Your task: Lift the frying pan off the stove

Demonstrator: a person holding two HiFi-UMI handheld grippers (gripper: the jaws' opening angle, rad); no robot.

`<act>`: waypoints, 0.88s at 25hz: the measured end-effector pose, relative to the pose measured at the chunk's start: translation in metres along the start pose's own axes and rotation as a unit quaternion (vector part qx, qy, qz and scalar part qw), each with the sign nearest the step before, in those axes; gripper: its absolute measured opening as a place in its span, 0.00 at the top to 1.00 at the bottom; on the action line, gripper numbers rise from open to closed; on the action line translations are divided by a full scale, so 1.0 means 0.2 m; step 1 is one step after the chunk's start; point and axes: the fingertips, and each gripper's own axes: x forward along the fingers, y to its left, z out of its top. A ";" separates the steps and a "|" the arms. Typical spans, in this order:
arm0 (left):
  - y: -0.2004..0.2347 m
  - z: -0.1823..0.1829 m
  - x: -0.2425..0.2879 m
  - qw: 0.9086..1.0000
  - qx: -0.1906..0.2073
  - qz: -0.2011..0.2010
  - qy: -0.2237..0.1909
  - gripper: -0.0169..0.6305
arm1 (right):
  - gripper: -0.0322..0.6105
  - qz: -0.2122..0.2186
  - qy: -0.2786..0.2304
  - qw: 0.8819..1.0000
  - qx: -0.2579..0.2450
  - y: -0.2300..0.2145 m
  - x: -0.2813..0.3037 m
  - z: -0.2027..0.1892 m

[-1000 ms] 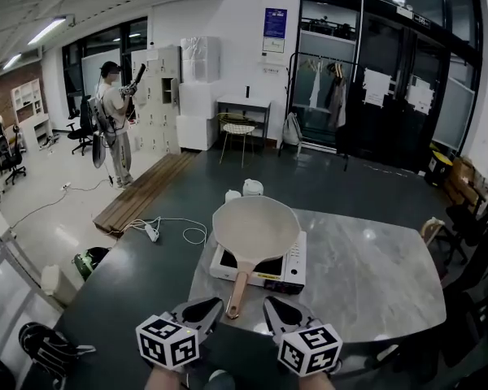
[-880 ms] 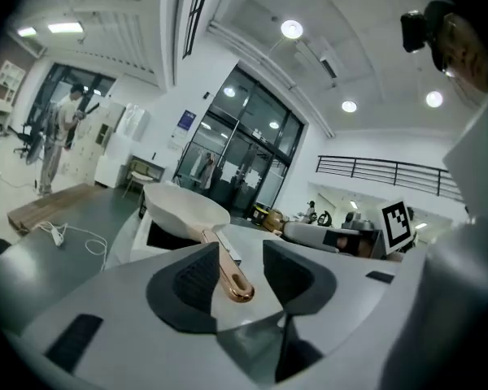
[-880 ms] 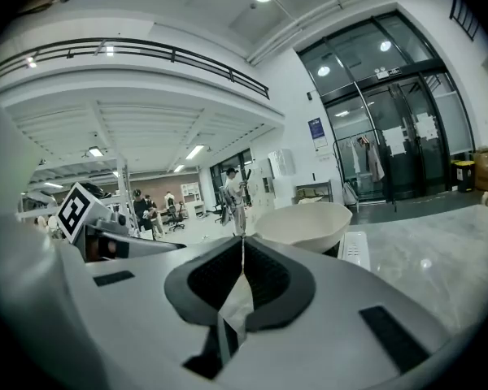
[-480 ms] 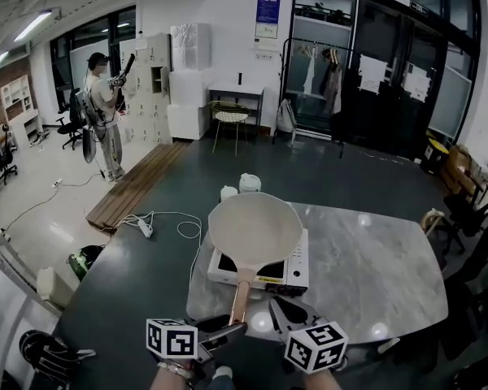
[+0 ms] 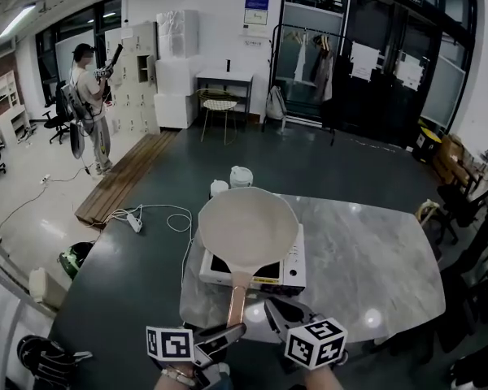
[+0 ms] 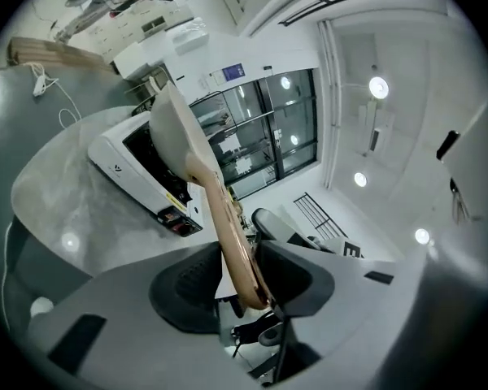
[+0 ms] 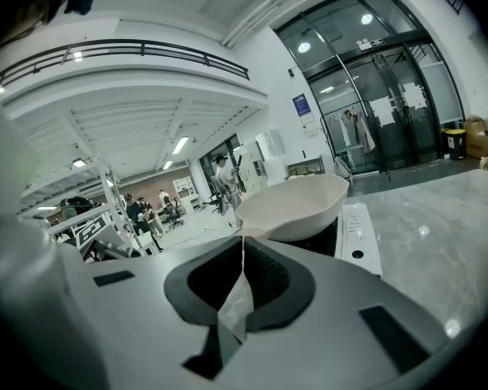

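A cream frying pan (image 5: 246, 226) sits on a white single-burner stove (image 5: 289, 275) on the grey marble table (image 5: 366, 258). Its wooden handle (image 5: 237, 297) points toward me. My left gripper (image 5: 230, 331) is turned on its side at the handle's end. In the left gripper view its jaws are closing, with the handle (image 6: 228, 226) filling the gap between the pads of this gripper (image 6: 246, 279). My right gripper (image 5: 278, 311) is shut and empty just right of the handle. In the right gripper view the shut gripper (image 7: 243, 254) faces the pan (image 7: 297, 205) and stove (image 7: 358, 226).
Two white containers (image 5: 241, 175) (image 5: 219, 188) stand on the table's far edge behind the stove. A power strip and cable (image 5: 159, 214) lie on the floor to the left. A person (image 5: 85, 96) stands far off at the left. Chairs (image 5: 464, 210) are at the right.
My left gripper rolled onto its side, opened wide and came in around the end of the pan handle. The right gripper stayed shut beside the handle. The pan has not moved.
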 end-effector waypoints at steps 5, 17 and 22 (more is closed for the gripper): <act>-0.02 0.00 0.00 1.000 -0.025 -0.006 0.001 0.74 | 0.91 0.071 0.012 0.990 0.124 0.02 0.07 -0.02; -0.03 -0.04 0.01 0.999 -0.024 -0.015 0.025 0.74 | 0.49 0.188 0.053 0.919 0.341 0.04 0.34 -0.08; -0.05 -0.05 0.00 0.999 -0.023 -0.017 0.033 0.74 | 0.49 0.170 0.075 0.919 0.347 0.05 0.46 -0.10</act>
